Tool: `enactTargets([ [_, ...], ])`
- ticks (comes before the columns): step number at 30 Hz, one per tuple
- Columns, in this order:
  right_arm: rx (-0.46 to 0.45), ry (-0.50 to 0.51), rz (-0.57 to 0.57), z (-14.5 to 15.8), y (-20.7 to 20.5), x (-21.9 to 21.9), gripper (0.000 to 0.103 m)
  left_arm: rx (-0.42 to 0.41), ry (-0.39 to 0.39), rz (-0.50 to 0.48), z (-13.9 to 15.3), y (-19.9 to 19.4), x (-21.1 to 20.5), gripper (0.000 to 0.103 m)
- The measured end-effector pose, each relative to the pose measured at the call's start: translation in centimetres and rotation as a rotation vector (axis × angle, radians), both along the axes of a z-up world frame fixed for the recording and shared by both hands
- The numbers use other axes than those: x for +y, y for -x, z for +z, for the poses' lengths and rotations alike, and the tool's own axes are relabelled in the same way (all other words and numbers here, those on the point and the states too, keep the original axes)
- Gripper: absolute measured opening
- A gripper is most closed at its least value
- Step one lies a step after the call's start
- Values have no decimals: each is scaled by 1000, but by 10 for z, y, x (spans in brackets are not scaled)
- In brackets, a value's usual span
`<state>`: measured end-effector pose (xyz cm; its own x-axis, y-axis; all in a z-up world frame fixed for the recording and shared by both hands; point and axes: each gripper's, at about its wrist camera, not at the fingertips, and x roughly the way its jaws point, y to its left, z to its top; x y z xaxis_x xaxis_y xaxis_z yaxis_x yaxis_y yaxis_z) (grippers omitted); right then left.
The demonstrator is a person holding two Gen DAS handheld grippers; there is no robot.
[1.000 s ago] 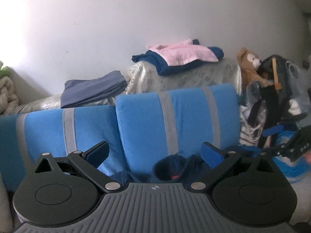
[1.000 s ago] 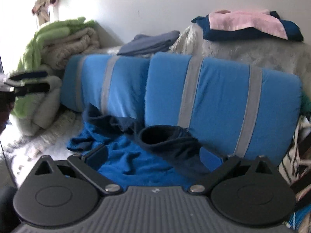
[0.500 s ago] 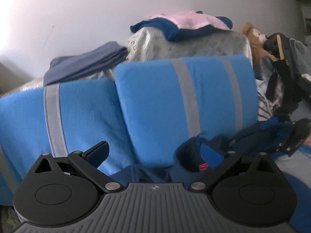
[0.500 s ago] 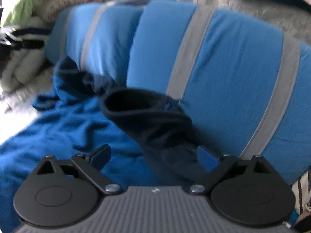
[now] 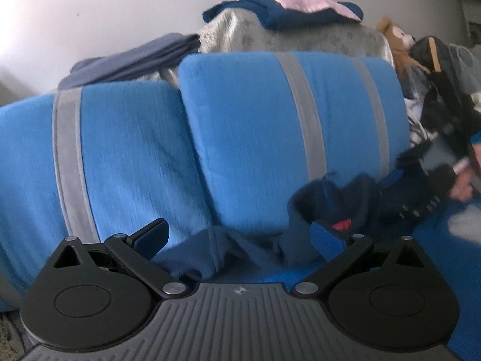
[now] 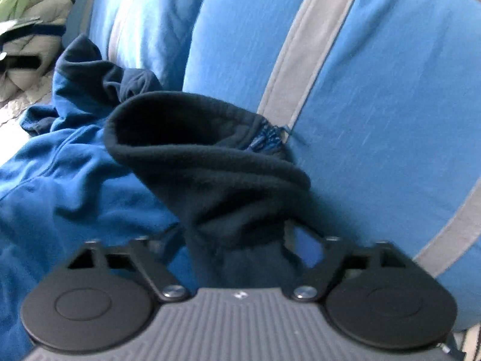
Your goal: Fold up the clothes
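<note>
A blue garment with a dark navy hood lies crumpled on the sofa seat against the blue back cushions. In the right wrist view the navy hood (image 6: 210, 162) stands open just ahead, and my right gripper (image 6: 237, 240) is closing on its lower fold; the left finger is hidden by cloth. The bright blue body (image 6: 60, 186) spreads to the left. In the left wrist view my left gripper (image 5: 240, 237) is open over the navy fabric (image 5: 210, 255), near the hood (image 5: 330, 198). The right gripper (image 5: 421, 186) shows at the far right.
Two blue cushions with grey stripes (image 5: 270, 138) form the sofa back. Folded clothes (image 5: 282, 9) and a grey-blue folded piece (image 5: 135, 57) lie on top behind. A teddy bear (image 5: 396, 42) and bags sit right. Folded blankets (image 6: 33, 15) are at the left.
Both grippers have moved down and closer to the garment. The right gripper's fingers have narrowed around the navy hood fabric. The left gripper stays open.
</note>
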<state>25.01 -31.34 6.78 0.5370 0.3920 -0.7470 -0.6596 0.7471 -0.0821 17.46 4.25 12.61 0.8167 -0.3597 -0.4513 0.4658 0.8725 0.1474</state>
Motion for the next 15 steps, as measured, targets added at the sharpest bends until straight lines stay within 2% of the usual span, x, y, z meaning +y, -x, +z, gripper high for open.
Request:
enactTargets([
  [1,19,-5,-2,-4,-4,1,62,2,-6,-3,-4,0,2,103],
  [2,11,-10,1,-5,-4,2,56,3,-15,-4,-7,-1,4,103],
  [4,-17,-23,6,-4,0,2,35,4,-36,-4,-13,-1,7,103],
  [6,-61,-49,-5,1,9,-2,24,3,-62,-12,-19,-2,8,103],
  [11,-154,-221,-82,27,35,-26,20,-16,-110,-36,-28,0,0,103],
  [15,-212,-325,-124,38,50,-42,20,-40,-111,-112,-29,2,-18,103],
])
